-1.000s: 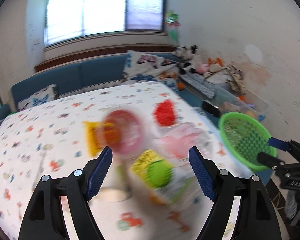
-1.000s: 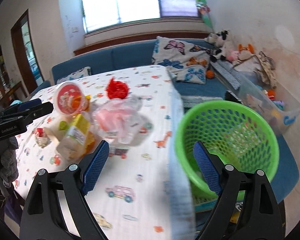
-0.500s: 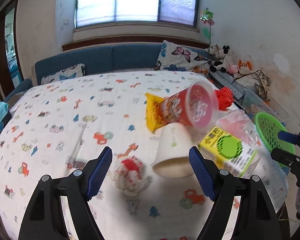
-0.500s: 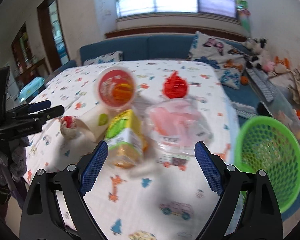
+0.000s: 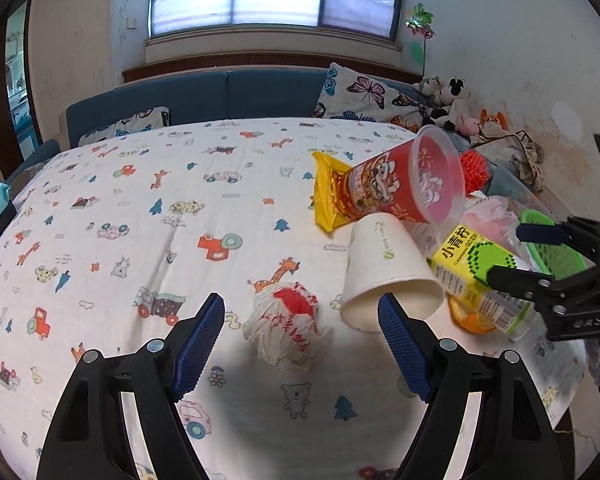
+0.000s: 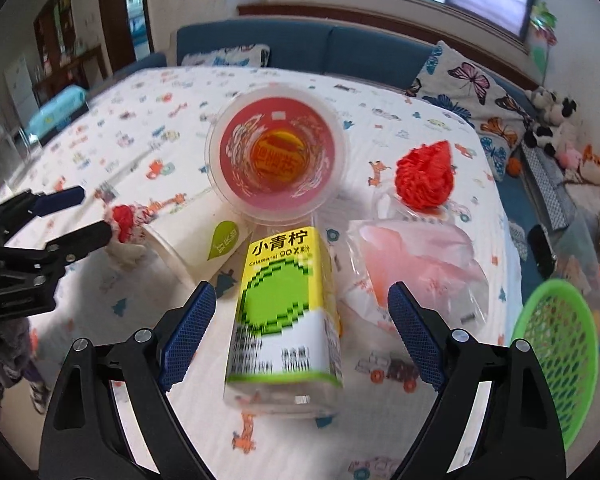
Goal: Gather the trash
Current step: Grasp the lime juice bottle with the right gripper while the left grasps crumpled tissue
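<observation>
Across the table [image 5: 100,184], with its white cloth printed with cartoon animals and cars, the trash lies bunched toward the right half of the left wrist frame. Lower centre there, the left hand-held gripper [image 5: 300,344] hangs with its blue-padded jaws spread wide and empty, framing a crumpled white-and-red paper wrapper [image 5: 286,322]. Just right of that lies a white paper cup on its side [image 5: 384,272], mouth toward the camera, with a red printed plastic tub [image 5: 404,184] leaning on it and a yellow foil snack packet [image 5: 328,192] behind.

Lower centre of the right wrist frame, the right hand-held gripper [image 6: 302,332] is likewise spread and holds nothing, straddling a yellow-and-green lime drink carton [image 6: 286,308] lying flat. To its right sit a clear plastic bag with pink contents [image 6: 416,268], a red mesh ball [image 6: 424,176], and, at the lower right edge, the green perforated plastic basket [image 6: 556,356], off the table's edge.

Closing on the wrapper may nudge the cup, which looks likely to roll and topple the tub. The carton seems wide; a shallow pinch could let it slip.
</observation>
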Motion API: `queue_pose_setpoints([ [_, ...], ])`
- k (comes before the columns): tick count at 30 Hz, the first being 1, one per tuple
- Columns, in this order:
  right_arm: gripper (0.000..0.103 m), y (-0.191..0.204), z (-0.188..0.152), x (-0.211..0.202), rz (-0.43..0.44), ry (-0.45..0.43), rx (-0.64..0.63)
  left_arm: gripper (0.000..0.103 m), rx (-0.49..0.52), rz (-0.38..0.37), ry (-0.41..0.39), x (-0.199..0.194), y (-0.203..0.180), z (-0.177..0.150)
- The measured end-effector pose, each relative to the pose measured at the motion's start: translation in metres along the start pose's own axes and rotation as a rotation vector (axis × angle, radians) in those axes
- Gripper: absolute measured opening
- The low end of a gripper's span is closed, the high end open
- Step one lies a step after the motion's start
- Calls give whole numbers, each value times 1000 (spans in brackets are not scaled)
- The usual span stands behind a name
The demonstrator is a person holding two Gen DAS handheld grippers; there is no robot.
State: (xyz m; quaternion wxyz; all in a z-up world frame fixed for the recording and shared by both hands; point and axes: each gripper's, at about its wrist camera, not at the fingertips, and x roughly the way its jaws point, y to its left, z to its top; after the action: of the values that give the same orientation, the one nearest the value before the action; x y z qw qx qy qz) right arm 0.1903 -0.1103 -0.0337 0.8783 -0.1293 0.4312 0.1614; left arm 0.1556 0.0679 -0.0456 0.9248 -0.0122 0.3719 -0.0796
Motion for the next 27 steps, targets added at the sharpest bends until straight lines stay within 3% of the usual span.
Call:
queue_pose_setpoints([
  [13, 76, 9, 11, 43, -55, 99, -70, 76, -16, -42, 39, 19, 17, -5],
  [22, 65, 15, 8, 52, -48, 125, -83, 66, -4, -65, 63, 32, 16, -5],
  [24, 58, 14, 8, 51, -30, 126, -72, 62, -5, -70, 70, 35, 17, -5],
  [27, 58, 12, 7, 48, -24, 115, -63, 58, -2, -71, 78, 38, 16, -7],
])
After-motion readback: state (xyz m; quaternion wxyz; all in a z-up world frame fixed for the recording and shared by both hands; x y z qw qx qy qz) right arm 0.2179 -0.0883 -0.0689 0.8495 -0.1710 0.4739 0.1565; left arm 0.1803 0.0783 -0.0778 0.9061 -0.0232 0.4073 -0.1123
